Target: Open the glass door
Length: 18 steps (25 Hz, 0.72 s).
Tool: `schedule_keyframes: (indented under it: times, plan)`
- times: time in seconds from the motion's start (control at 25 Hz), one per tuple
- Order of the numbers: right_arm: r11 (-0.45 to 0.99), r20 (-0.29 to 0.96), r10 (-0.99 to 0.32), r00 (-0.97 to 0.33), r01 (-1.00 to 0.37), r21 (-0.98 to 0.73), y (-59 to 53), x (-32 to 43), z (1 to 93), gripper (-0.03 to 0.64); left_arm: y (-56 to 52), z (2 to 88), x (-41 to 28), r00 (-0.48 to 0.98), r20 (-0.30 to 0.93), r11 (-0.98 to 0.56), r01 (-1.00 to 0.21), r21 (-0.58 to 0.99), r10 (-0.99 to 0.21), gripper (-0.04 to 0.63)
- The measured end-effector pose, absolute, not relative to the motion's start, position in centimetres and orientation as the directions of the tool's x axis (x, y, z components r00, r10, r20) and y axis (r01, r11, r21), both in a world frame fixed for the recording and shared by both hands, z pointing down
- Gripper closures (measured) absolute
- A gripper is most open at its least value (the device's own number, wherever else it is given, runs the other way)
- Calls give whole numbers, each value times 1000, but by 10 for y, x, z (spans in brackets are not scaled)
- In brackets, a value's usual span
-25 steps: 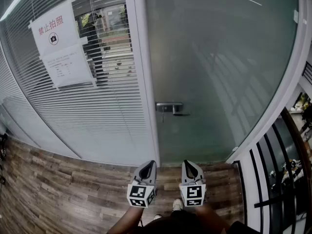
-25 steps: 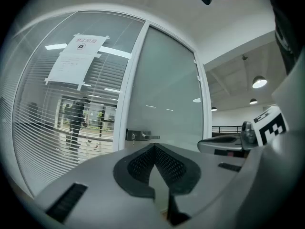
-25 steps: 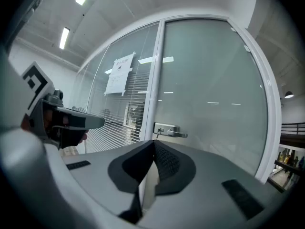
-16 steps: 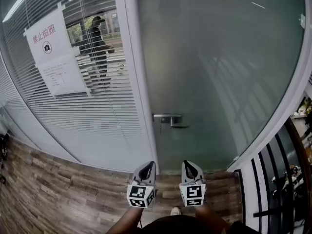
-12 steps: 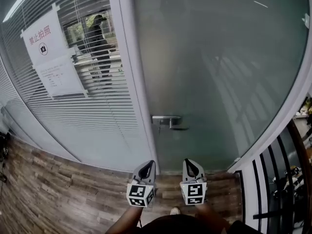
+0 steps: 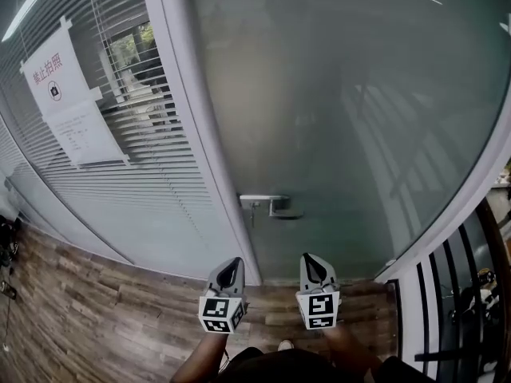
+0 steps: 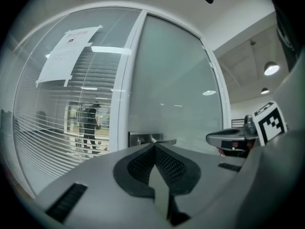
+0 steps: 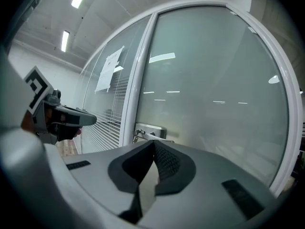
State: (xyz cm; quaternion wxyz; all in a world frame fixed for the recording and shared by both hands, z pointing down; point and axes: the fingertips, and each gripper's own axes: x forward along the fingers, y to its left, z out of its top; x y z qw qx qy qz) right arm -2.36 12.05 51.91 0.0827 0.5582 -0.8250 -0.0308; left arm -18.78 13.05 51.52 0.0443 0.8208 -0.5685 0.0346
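The frosted glass door [image 6: 343, 94] stands shut straight ahead, with its metal lever handle [image 6: 275, 206] on the left edge beside the white frame post [image 6: 192, 134]. Both grippers are held side by side at floor-side of the door, pointing at it and a short way off. My left gripper [image 6: 231, 266] is shut and holds nothing; its tips [image 7: 155, 144] line up just under the handle [image 7: 152, 138]. My right gripper [image 6: 310, 260] is also shut and holds nothing, and its tips [image 8: 153, 142] sit below the handle [image 8: 150, 131]. Neither touches the door.
Left of the post is a glass wall with blinds [image 6: 120, 150] and taped paper notices [image 6: 68, 110]. A person [image 7: 89, 128] stands behind the blinds. The wooden floor [image 6: 96, 317] runs to the door. A black railing [image 6: 447, 309] stands at the right.
Both grippers and the head have come nearer the door. The handle now sits lower and further left in the head view. Both grippers stay shut.
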Motion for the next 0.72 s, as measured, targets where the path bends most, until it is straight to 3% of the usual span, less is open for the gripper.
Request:
schedule_keyframes:
  times: [0.4,0.72]
  plan:
    - [418,123,-908,-402,-893,167,65,-55,517,601,74,520,-199,368,120,-369,-929,17,-922,594]
    - [528,335,-841,-425,-779,338,14,-83,542,598,26,530,-199,414,117,-408,-910,71,-903,594]
